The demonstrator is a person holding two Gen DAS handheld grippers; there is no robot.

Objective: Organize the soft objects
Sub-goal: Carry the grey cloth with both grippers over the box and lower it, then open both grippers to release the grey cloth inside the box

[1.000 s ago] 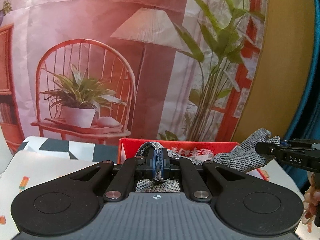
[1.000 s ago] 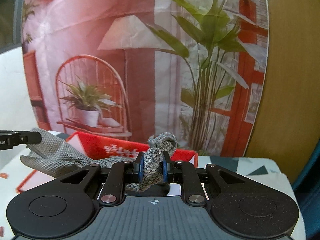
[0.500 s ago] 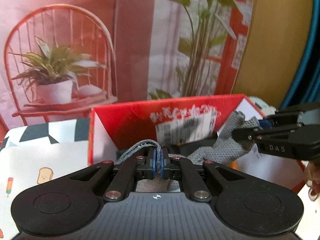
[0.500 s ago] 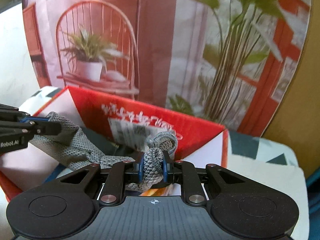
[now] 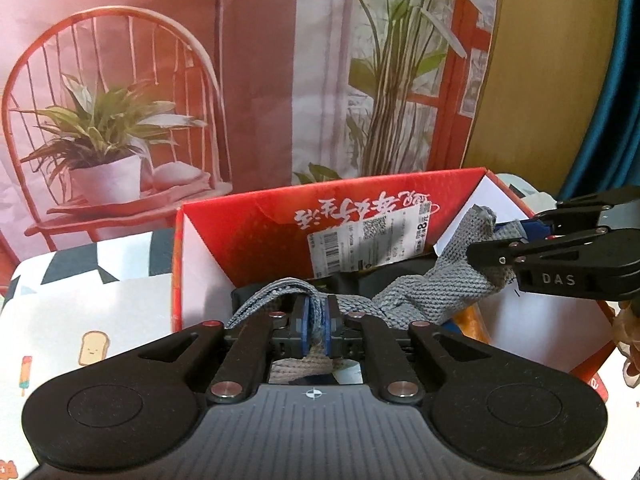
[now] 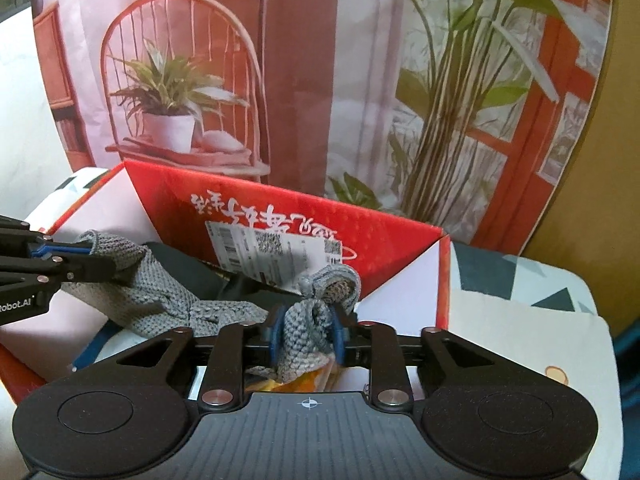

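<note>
Both grippers have come down from above the rim, so the red box (image 5: pixel 248 232) now fills each view. Inside it sags the grey knit (image 5: pixel 432 292), strung between them. Soft, light and limp, it handles best by its ends: left gripper (image 5: pixel 316 332) and right gripper (image 6: pixel 306 334) each pinch one end.

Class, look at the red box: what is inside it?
Inside the red box: a grey knit cloth held by both grippers, over something dark and something orange. The cloth hides the bottom.
</note>
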